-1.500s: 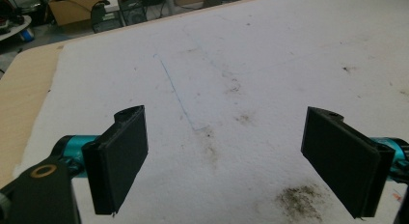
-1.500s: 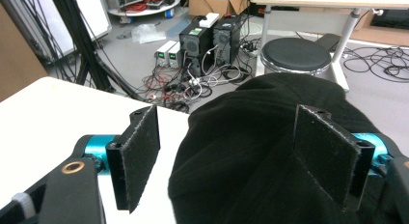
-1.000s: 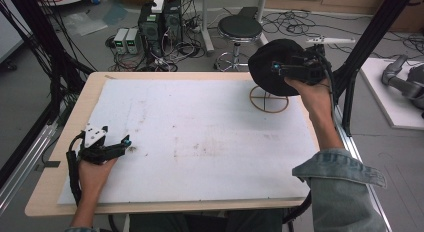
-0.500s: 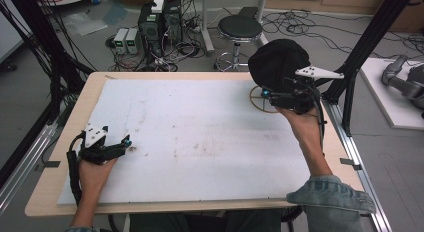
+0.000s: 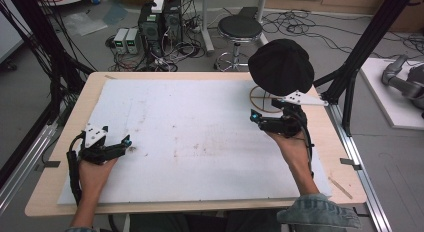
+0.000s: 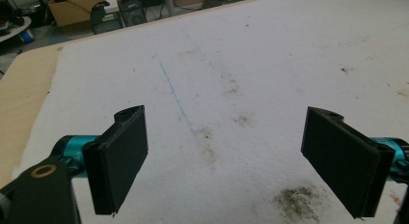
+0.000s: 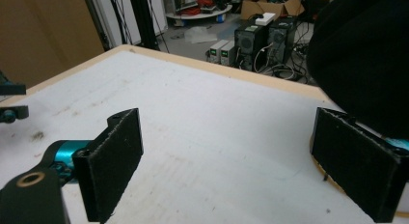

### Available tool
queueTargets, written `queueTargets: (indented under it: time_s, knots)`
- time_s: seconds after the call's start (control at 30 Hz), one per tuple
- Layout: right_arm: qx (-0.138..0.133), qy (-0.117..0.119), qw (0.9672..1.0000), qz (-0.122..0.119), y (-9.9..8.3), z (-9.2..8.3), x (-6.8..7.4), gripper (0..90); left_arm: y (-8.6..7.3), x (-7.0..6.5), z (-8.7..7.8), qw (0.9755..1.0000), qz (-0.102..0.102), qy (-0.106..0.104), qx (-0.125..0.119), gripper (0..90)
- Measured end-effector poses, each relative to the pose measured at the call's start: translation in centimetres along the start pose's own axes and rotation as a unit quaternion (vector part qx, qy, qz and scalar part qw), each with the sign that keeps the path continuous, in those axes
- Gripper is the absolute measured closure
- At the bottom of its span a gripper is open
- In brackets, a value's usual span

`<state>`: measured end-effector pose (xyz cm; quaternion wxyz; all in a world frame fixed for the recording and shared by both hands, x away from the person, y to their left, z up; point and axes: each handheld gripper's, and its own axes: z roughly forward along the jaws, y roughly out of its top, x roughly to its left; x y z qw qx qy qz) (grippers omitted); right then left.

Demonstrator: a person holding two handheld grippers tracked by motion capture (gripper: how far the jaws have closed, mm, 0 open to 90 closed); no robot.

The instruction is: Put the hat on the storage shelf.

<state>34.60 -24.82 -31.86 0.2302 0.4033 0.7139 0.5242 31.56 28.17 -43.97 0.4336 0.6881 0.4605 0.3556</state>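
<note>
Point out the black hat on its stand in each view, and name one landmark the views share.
High view: the black hat sits on a round wooden stand at the table's far right, just beyond the right gripper.
Left gripper view: the hat is not in this picture.
Right gripper view: the hat is the dark mass at upper right, above the right-hand finger.
Shared landmark: the stained white mat.
</note>
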Motion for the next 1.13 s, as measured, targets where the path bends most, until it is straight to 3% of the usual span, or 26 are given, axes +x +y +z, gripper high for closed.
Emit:
queueTargets:
  time_s: [0.37,0.57,1.13]
  knots:
    - [-0.011,0.020,0.9997,-0.003,-3.0,0.3,0.9,11.2,0.0,0.0,-0.1,1.0000,0.002,0.001,0.000,16.9]
    - [-0.009,0.013,0.9999,-0.003,-4.6,0.5,0.6,11.2,0.0,0.0,-0.1,1.0000,0.001,0.000,0.000,16.9]
    - [-0.007,0.011,0.9999,0.002,-5.3,0.5,0.5,11.2,-0.1,0.1,-0.1,1.0000,0.001,0.003,0.001,16.9]
